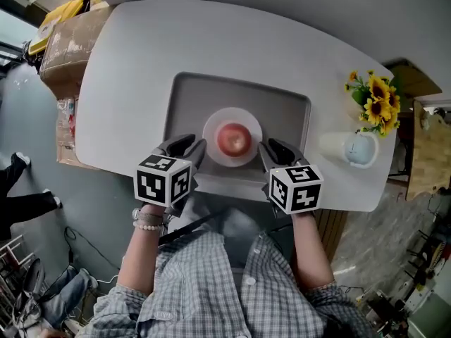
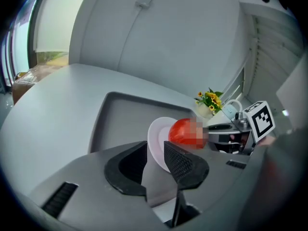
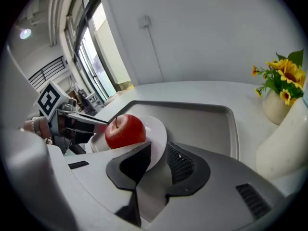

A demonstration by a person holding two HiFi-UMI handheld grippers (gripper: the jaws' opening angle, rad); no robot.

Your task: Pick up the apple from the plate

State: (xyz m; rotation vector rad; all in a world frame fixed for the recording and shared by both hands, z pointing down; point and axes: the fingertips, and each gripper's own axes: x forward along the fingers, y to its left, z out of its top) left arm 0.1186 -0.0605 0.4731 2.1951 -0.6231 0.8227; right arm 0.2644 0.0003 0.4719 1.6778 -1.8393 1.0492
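A red apple sits in the middle of a small white plate on a grey tray. My left gripper hovers at the plate's left rim and my right gripper at its right rim. In the left gripper view the apple lies just past the gripper, whose jaws stand a little apart with only the plate's edge showing through the gap. The right gripper is likewise slightly parted and empty, with the apple ahead to its left.
The tray rests on a white table. A white vase with sunflowers stands at the table's right end. Cardboard boxes sit on the floor beyond the left end.
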